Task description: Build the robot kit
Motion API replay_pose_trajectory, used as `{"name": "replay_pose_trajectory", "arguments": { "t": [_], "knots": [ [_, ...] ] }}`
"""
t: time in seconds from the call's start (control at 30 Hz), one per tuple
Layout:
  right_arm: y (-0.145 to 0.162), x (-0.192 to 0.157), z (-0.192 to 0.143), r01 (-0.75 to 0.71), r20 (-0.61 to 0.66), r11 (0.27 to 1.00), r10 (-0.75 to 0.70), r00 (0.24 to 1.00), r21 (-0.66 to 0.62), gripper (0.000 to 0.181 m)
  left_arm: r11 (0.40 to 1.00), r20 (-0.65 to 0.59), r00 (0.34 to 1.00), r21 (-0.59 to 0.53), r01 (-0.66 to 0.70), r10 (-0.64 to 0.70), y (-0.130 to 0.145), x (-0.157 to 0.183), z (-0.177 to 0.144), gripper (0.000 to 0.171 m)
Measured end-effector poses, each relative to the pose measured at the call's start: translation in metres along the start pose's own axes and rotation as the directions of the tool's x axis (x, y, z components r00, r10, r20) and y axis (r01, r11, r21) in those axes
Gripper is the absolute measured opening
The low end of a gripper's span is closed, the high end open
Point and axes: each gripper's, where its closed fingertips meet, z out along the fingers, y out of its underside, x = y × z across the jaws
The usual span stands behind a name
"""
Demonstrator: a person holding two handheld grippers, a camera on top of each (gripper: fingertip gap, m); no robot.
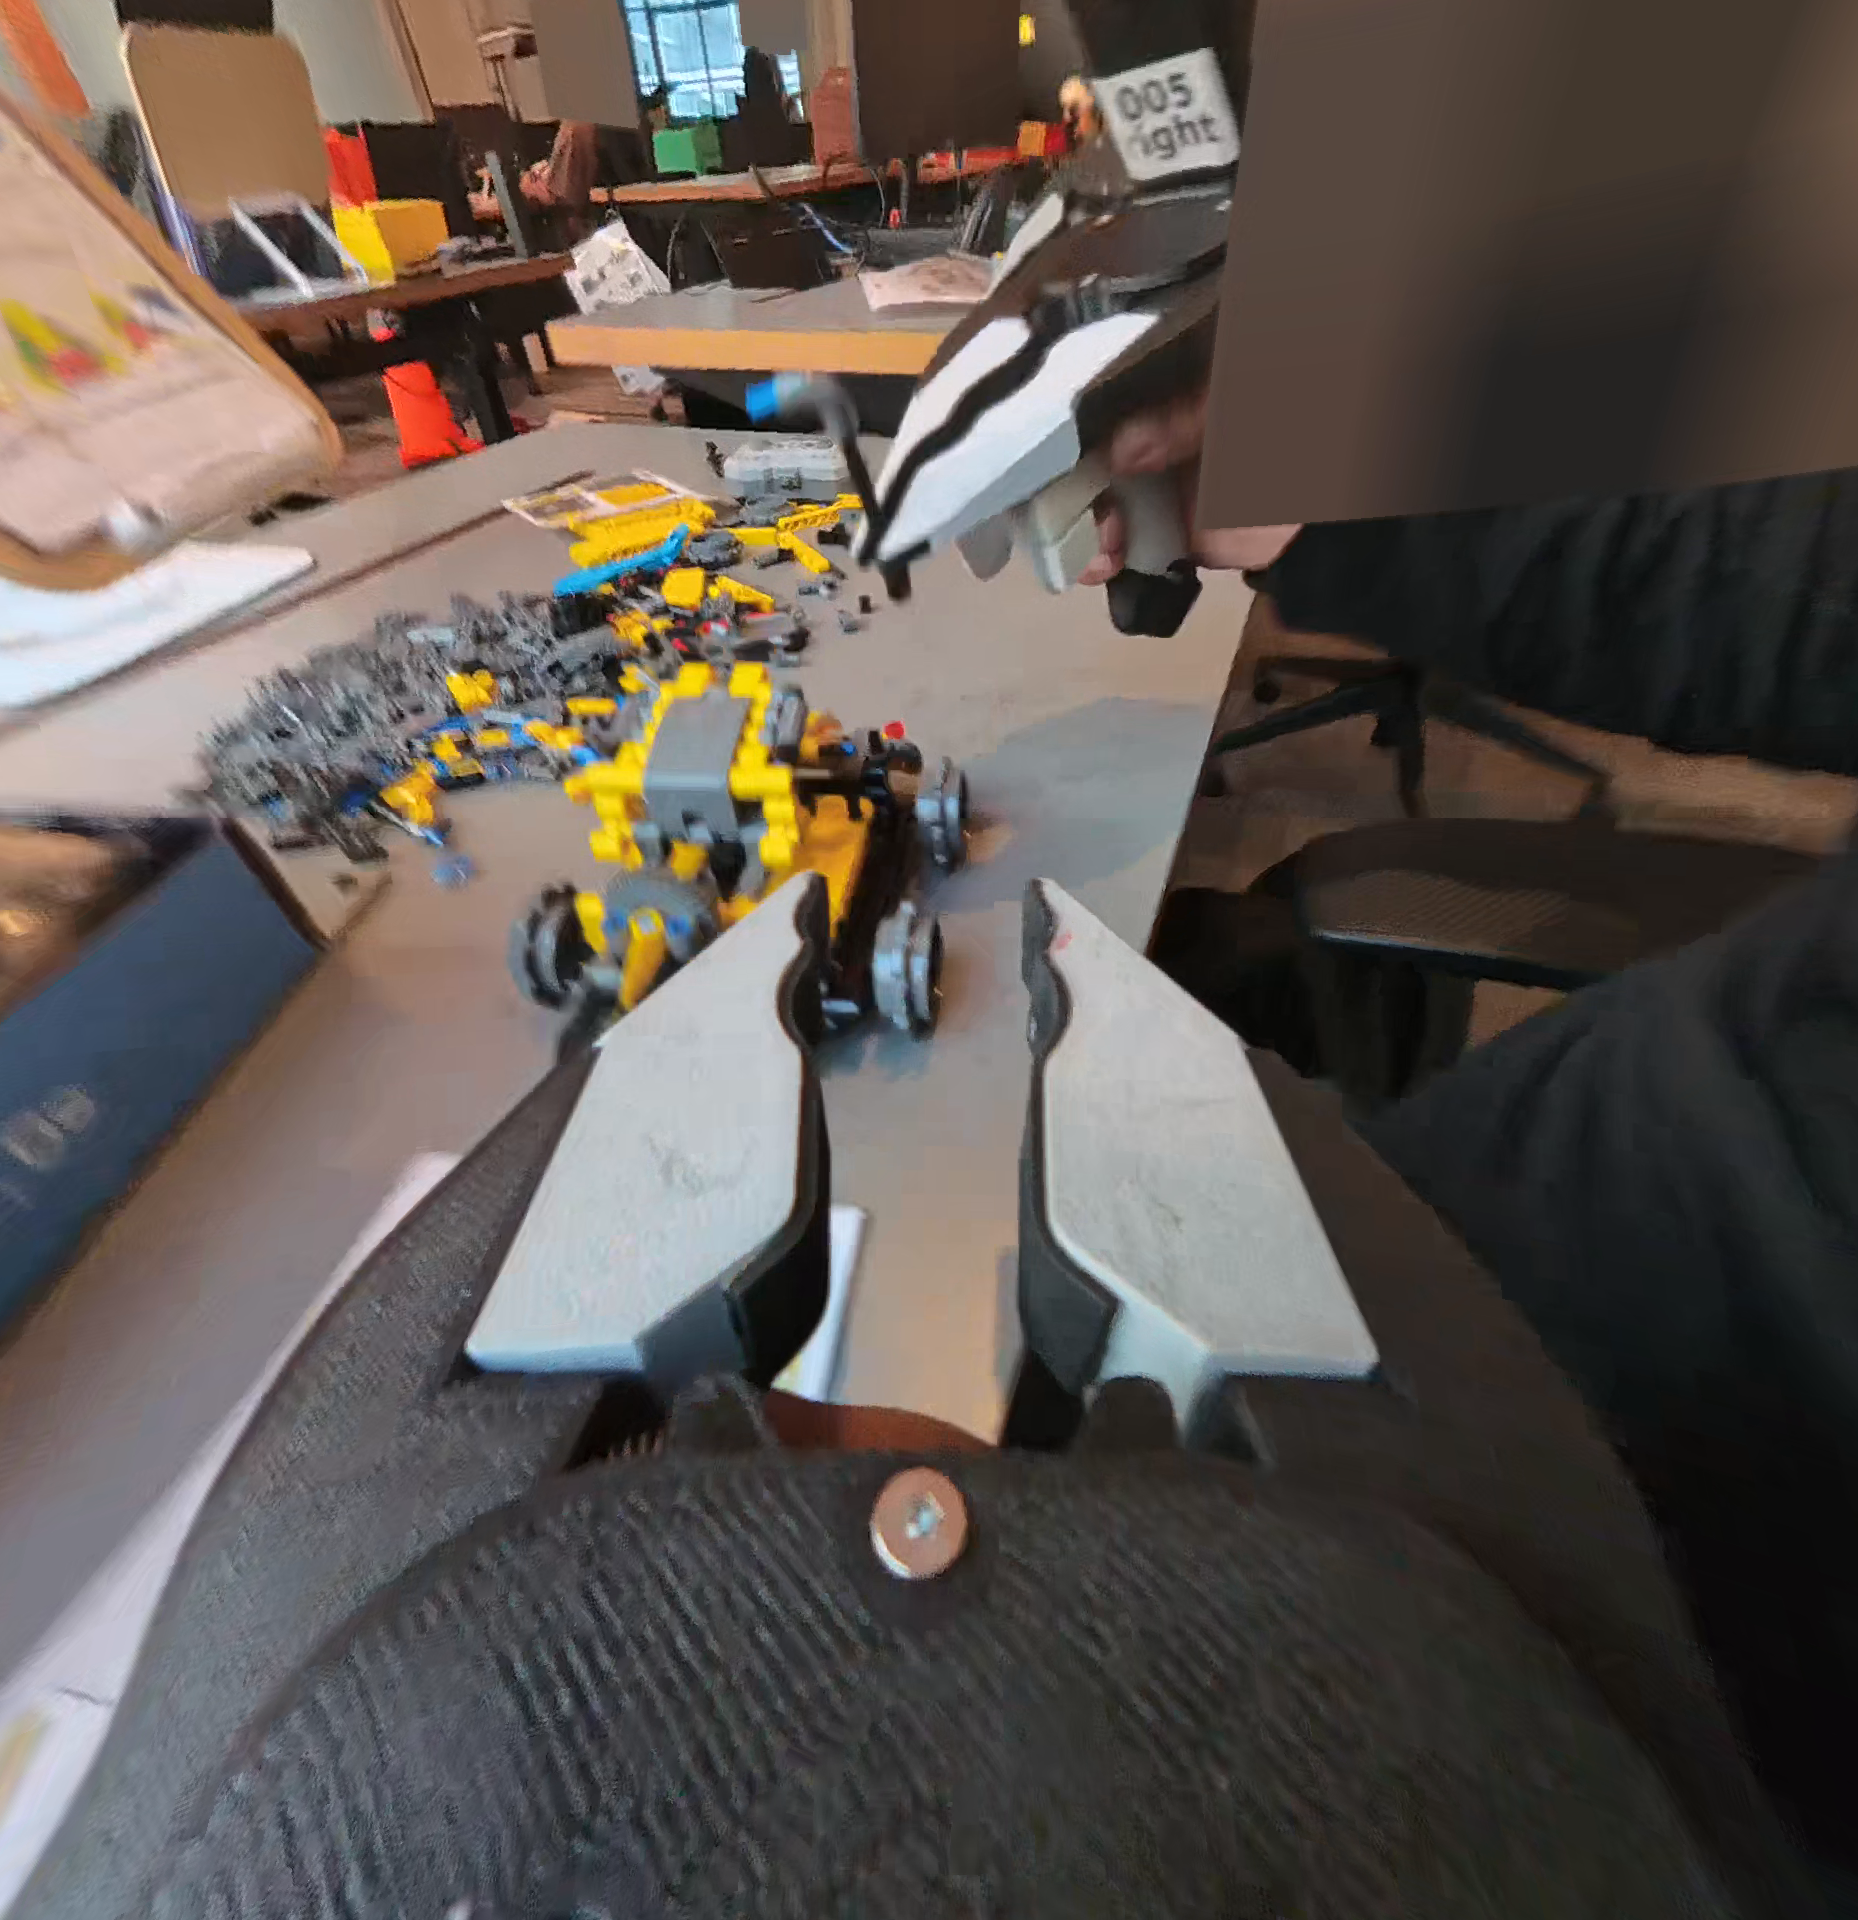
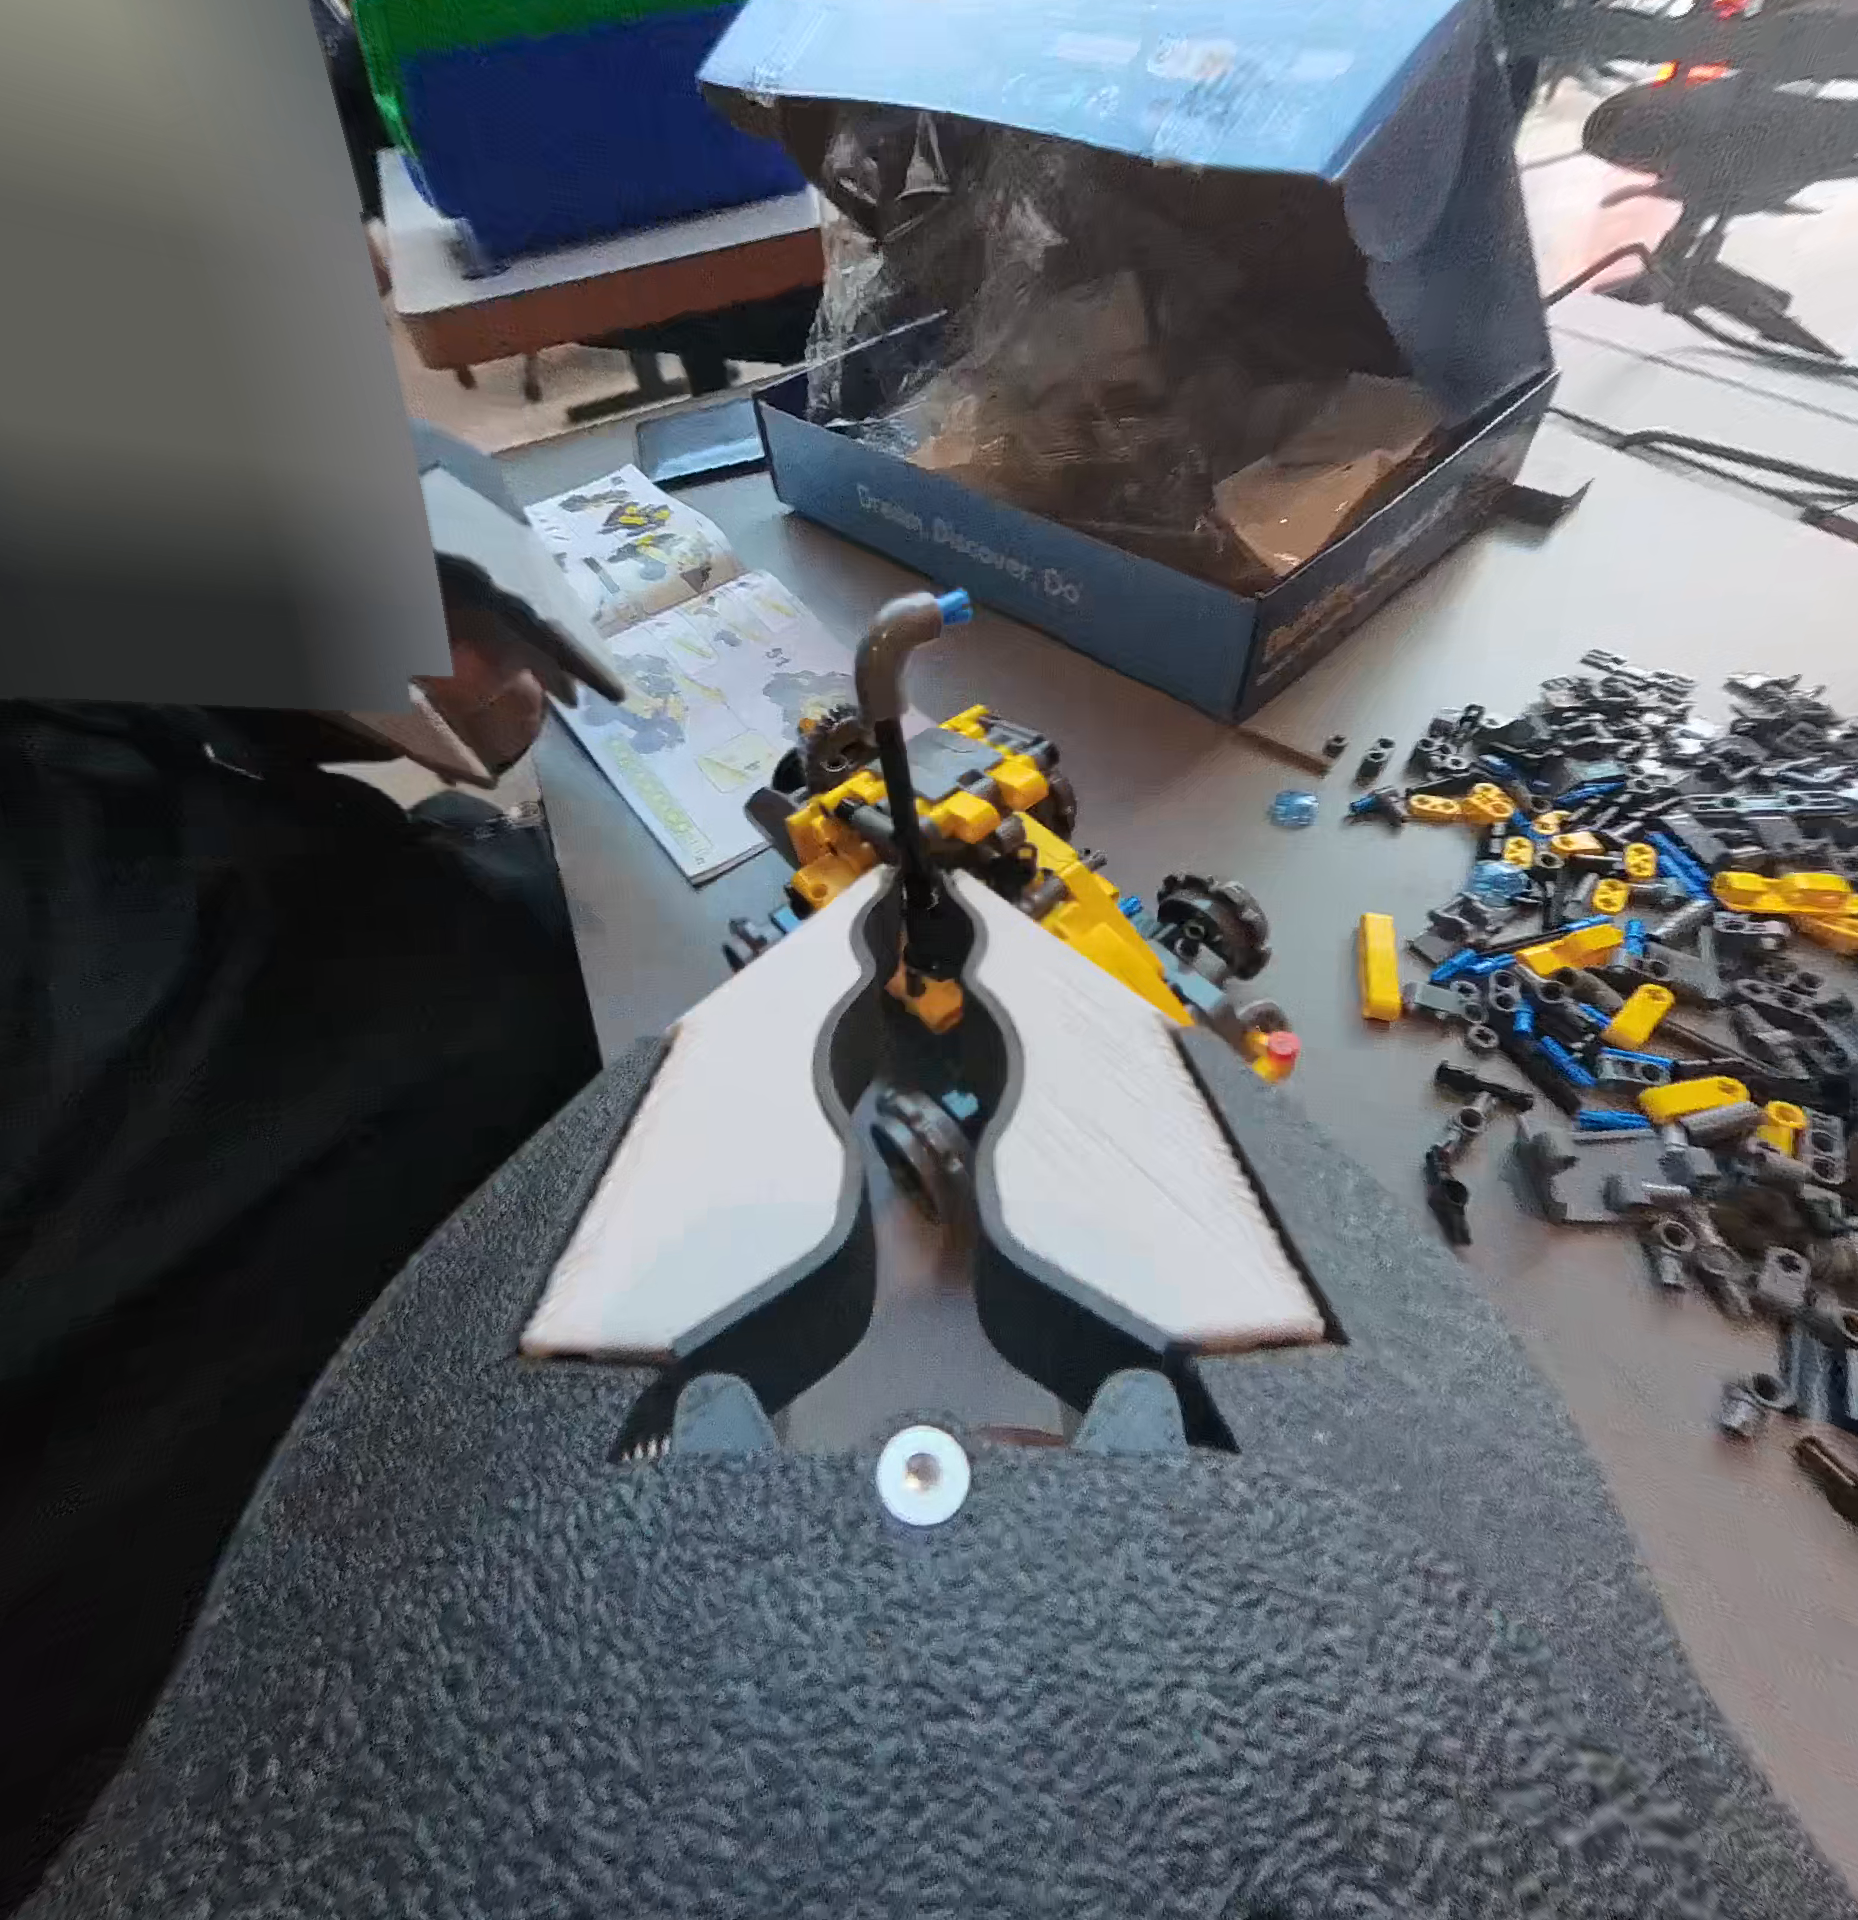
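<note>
A yellow, grey and black brick vehicle model [image 1: 738, 821] stands on the grey table [image 1: 1070, 665]. My left gripper [image 1: 925, 935] is open and empty just behind it, with a grey wheel [image 1: 904, 966] near the gap between the tips. My right gripper [image 2: 917, 894] is shut on a thin black rod [image 2: 897, 769] with a grey elbow and blue tip [image 2: 951, 603], held above the model [image 2: 1008, 821]. It also shows in the left wrist view [image 1: 883, 551], raised beyond the model, with the elbow piece [image 1: 800, 400] sticking up.
A pile of loose black, yellow and blue parts [image 2: 1652, 935] lies beside the model. An open blue box [image 2: 1164, 582] holds plastic bags. An instruction booklet [image 2: 686, 675] lies by a person's hand [image 2: 489, 696]. The table edge [image 1: 1195, 810] and an office chair [image 1: 1527, 904] are on the right. Left tips to right tips: about 12 cm.
</note>
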Motion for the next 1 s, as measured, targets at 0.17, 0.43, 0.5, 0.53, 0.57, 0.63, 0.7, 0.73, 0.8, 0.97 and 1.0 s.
{"name": "replay_pose_trajectory", "arguments": {
  "t": [0.17,0.43,0.5,0.53,0.57,0.63,0.7,0.73,0.8,0.97,1.0],
  "knots": [
    [0.013,-0.027,0.018,-0.028,0.234,0.996,0.046,0.971,-0.08,0.005,0.976,-0.069,0.981,-0.111,-0.186,0.179,-0.035,-0.02,0.037,0.037],
    [-0.002,-0.031,0.015,-0.128,0.407,0.99,0.141,0.902,-0.058,0.005,0.882,-0.46,0.868,-0.31,-0.355,0.187,-0.045,-0.026,0.077,0.02],
    [-0.005,-0.03,0.009,-0.174,0.443,0.984,0.175,0.879,-0.043,0.005,0.878,-0.506,0.845,-0.309,-0.366,0.174,-0.048,-0.02,0.081,0.021],
    [-0.006,-0.03,0.006,-0.188,0.452,0.982,0.182,0.873,-0.033,0.005,0.883,-0.515,0.84,-0.297,-0.364,0.173,-0.052,-0.018,0.084,0.019],
    [-0.006,-0.03,0.004,-0.202,0.462,0.979,0.191,0.866,-0.026,0.005,0.886,-0.521,0.837,-0.294,-0.359,0.166,-0.054,-0.017,0.086,0.021],
    [-0.005,-0.031,0.002,-0.22,0.476,0.975,0.203,0.856,-0.021,0.005,0.885,-0.538,0.829,-0.301,-0.356,0.15,-0.056,-0.015,0.088,0.025],
    [-0.005,-0.033,-0.001,-0.254,0.51,0.967,0.228,0.829,-0.018,0.005,0.882,-0.547,0.823,-0.299,-0.363,0.154,-0.057,-0.014,0.091,0.022],
    [-0.005,-0.033,-0.002,-0.272,0.522,0.962,0.245,0.817,-0.026,0.005,0.883,-0.556,0.818,-0.297,-0.363,0.15,-0.058,-0.013,0.092,0.022],
    [0.0,-0.03,0.001,-0.27,0.503,0.962,0.253,0.827,-0.041,0.005,0.89,-0.57,0.813,-0.301,-0.342,0.119,-0.06,-0.01,0.092,0.017],
    [0.003,-0.035,0.004,-0.207,0.478,0.977,0.203,0.855,-0.045,0.005,0.895,-0.549,0.831,-0.319,-0.31,0.092,-0.056,-0.012,0.091,0.004],
    [0.004,-0.033,0.006,-0.194,0.451,0.98,0.194,0.871,-0.046,0.006,0.894,-0.524,0.846,-0.331,-0.304,0.094,-0.054,-0.015,0.092,0.004]
  ]
}}
